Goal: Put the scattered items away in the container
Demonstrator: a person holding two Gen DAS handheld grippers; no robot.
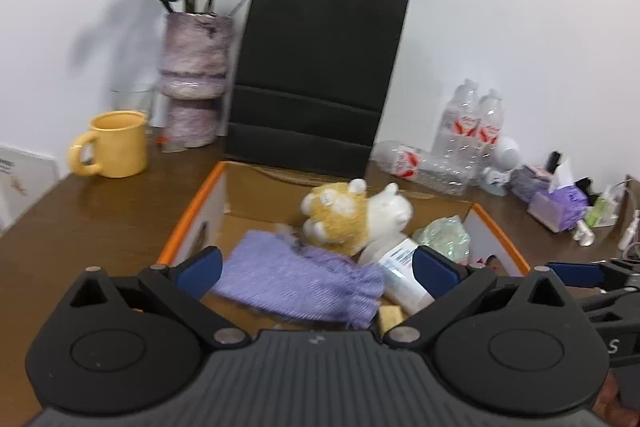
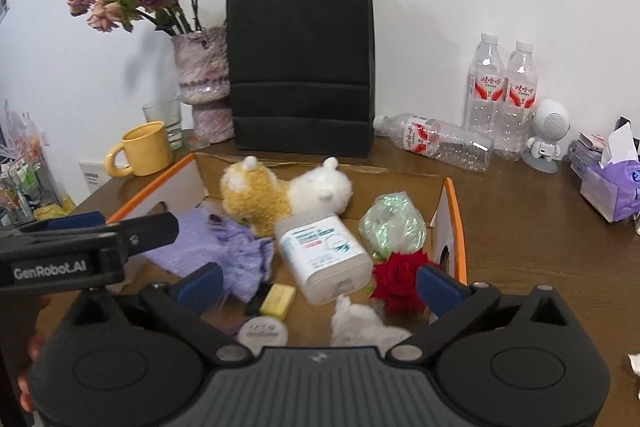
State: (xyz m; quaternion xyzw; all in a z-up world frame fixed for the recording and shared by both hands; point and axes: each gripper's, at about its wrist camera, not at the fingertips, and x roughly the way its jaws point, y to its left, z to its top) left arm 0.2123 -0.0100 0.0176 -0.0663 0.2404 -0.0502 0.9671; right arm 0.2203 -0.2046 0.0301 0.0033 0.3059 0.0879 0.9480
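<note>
Left gripper (image 1: 316,271): jaws spread wide over the near edge of the box, blue pads apart, nothing clamped; the purple cloth lies below and between them, untouched.
Right gripper (image 2: 320,281): jaws equally wide, holding nothing; the red rose sits just inside its right pad, the white bottle beyond the gap.
Container: an orange-rimmed cardboard box (image 2: 456,223) on the brown table (image 2: 540,267), open at the top.
Inside the box: purple cloth (image 2: 208,247) at 9 o'clock; yellow-and-white plush toy (image 2: 280,191) at 12 o'clock; white bottle (image 2: 324,255) lying at the centre; green crinkled wrap (image 2: 394,227) at 2 o'clock; red rose (image 2: 402,279) at 4 o'clock; a yellow block (image 2: 279,301), a round white lid (image 2: 262,331) and a white fluffy scrap (image 2: 360,323) at 6 o'clock.
Behind the box: black paper bag (image 2: 300,67) at 12 o'clock, vase of dried roses (image 2: 202,75) and yellow mug (image 2: 144,151) at 10 o'clock.
Right of the box: plastic water bottles (image 2: 500,95), two upright and one lying down, at 2 o'clock.
</note>
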